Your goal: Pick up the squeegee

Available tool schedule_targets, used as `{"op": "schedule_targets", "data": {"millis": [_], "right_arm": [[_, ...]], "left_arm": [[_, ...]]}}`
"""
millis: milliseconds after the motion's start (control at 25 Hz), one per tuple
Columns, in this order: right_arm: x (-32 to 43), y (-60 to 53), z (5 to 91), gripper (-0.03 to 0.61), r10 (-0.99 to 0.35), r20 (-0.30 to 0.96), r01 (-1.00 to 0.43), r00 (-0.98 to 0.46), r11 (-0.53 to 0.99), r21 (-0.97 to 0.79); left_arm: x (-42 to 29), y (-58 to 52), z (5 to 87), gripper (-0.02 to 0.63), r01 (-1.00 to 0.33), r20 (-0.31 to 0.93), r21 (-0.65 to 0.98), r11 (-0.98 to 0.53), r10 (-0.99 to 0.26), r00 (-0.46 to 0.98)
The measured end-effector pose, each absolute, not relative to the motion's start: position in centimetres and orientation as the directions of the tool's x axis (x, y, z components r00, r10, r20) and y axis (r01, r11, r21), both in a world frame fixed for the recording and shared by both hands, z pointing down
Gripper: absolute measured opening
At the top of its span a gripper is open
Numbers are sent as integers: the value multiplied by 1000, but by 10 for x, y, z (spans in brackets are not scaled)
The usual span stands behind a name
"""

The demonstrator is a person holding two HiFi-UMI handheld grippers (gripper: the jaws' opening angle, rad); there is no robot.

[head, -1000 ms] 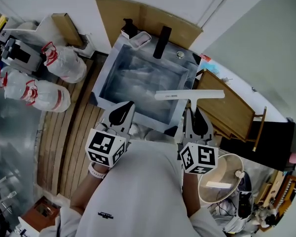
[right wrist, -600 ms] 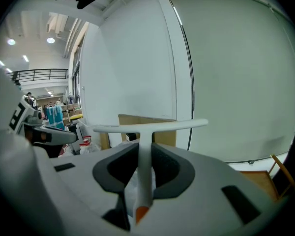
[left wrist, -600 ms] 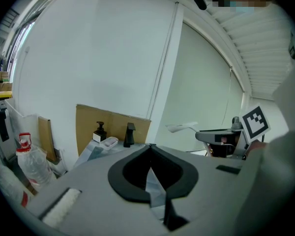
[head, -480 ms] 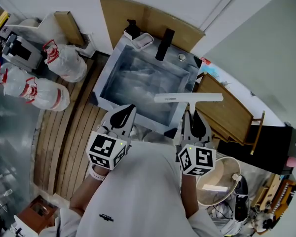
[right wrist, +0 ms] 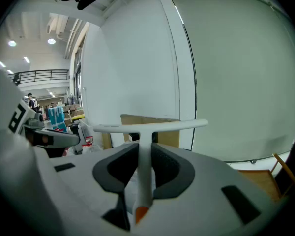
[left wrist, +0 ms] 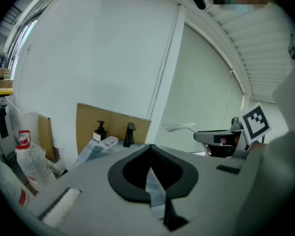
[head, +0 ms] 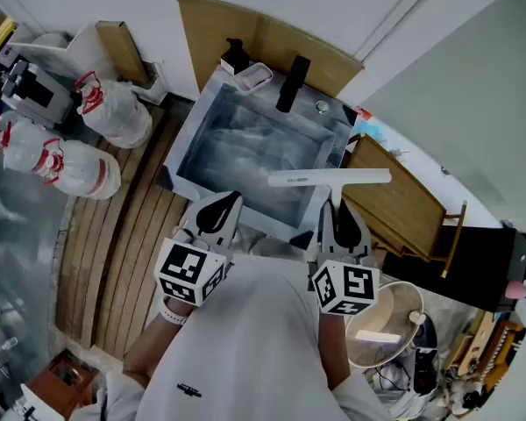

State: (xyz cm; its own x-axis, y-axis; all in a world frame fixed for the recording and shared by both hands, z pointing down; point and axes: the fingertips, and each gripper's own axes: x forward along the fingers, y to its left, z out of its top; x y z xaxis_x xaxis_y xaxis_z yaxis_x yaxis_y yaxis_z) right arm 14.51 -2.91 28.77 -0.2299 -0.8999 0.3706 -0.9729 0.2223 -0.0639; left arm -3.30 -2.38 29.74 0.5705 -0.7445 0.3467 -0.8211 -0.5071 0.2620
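The squeegee (head: 329, 179) is white and T-shaped, with its blade level over the near right corner of the sink (head: 186, 181). My right gripper (head: 337, 209) is shut on its handle, below the blade. In the right gripper view the handle (right wrist: 144, 173) runs between the two dark pads and the blade (right wrist: 150, 127) crosses above the right gripper (right wrist: 144, 149). My left gripper (head: 228, 198) hovers at the sink's near edge, shut with nothing in it. In the left gripper view the left gripper (left wrist: 150, 149) has its tips touching, and the squeegee (left wrist: 179, 127) shows off to the right.
A black faucet (head: 291, 82), a soap bottle (head: 235, 55) and a white dish (head: 252, 77) stand at the sink's far rim, against cardboard (head: 245, 33). Bagged bottles (head: 114, 112) lie left. A wooden board (head: 403, 204) is right. A bucket (head: 394, 318) stands below it.
The right gripper and the squeegee have drifted very slightly left over the sink corner, with the grip unchanged. The left gripper has stayed where it was.
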Motion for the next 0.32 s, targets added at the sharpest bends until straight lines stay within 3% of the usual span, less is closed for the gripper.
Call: {"op": "schedule_targets", "data": {"millis": [320], "right_arm": [[134,-25,286,74,-893,374,-967,-252,249,-58]], "left_arm": [[-38,-21,298,5,-821,338,272,-502,-749,570]]}}
